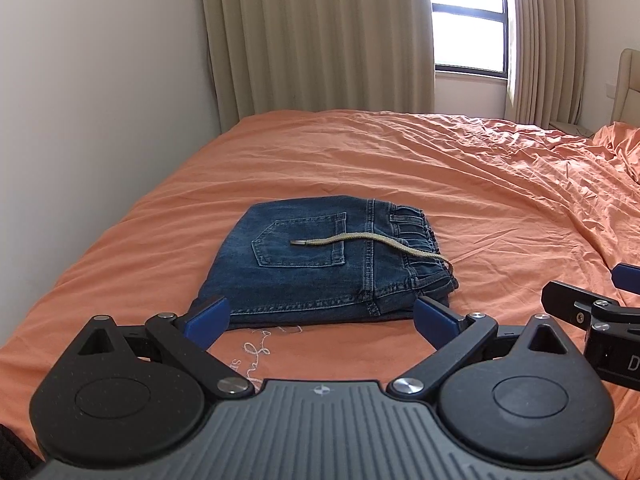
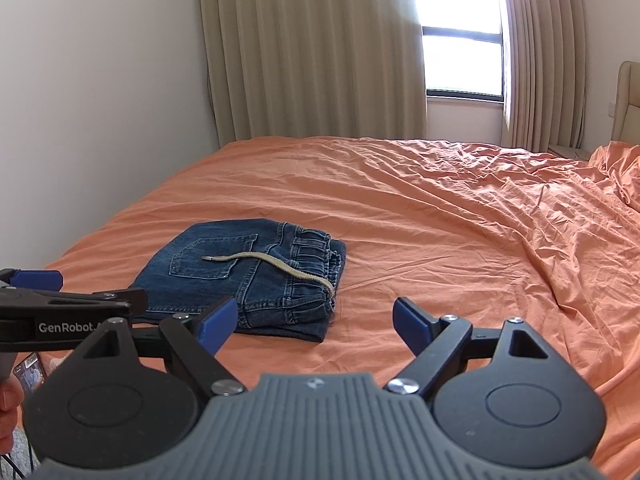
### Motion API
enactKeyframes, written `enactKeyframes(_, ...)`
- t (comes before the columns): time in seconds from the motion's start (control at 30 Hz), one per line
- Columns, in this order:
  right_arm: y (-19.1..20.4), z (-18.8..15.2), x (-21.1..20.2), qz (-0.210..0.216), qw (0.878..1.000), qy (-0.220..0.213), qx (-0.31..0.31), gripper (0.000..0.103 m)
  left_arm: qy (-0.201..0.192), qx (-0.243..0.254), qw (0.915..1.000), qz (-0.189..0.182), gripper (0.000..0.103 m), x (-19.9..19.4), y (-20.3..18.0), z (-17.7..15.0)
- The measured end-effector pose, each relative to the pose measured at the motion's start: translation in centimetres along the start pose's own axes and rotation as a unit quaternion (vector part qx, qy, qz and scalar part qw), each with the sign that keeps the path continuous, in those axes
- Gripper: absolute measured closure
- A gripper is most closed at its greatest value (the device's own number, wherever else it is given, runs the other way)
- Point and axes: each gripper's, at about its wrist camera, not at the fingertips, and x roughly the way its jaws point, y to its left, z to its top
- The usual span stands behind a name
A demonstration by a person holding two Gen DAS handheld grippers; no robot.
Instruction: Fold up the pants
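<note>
Blue jeans (image 1: 320,268) lie folded into a compact rectangle on the orange bed, back pocket up, elastic waistband to the right. A beige drawstring (image 1: 360,240) trails across the pocket. My left gripper (image 1: 320,320) is open and empty, hovering just in front of the jeans' near edge. In the right wrist view the jeans (image 2: 248,280) lie ahead to the left, and my right gripper (image 2: 316,320) is open and empty, over the sheet beside their right corner. The left gripper also shows in the right wrist view (image 2: 60,296), and the right gripper at the edge of the left wrist view (image 1: 592,300).
The wrinkled orange sheet (image 1: 440,184) covers the whole bed. A white wall (image 1: 100,120) runs along the left. Beige curtains (image 1: 320,40) and a window (image 1: 468,32) stand behind. A headboard (image 2: 628,104) and bunched bedding (image 2: 616,172) are at the far right.
</note>
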Motion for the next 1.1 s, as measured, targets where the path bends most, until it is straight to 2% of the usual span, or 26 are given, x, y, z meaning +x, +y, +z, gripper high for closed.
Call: enactKeyframes(1.1, -0.24, 0.27, -0.94, -0.004, 1.0, -0.007, 0.019, 0.022, -0.005, 0.006, 1.0, 0.0, 0.0, -0.54, -0.06, 0.14)
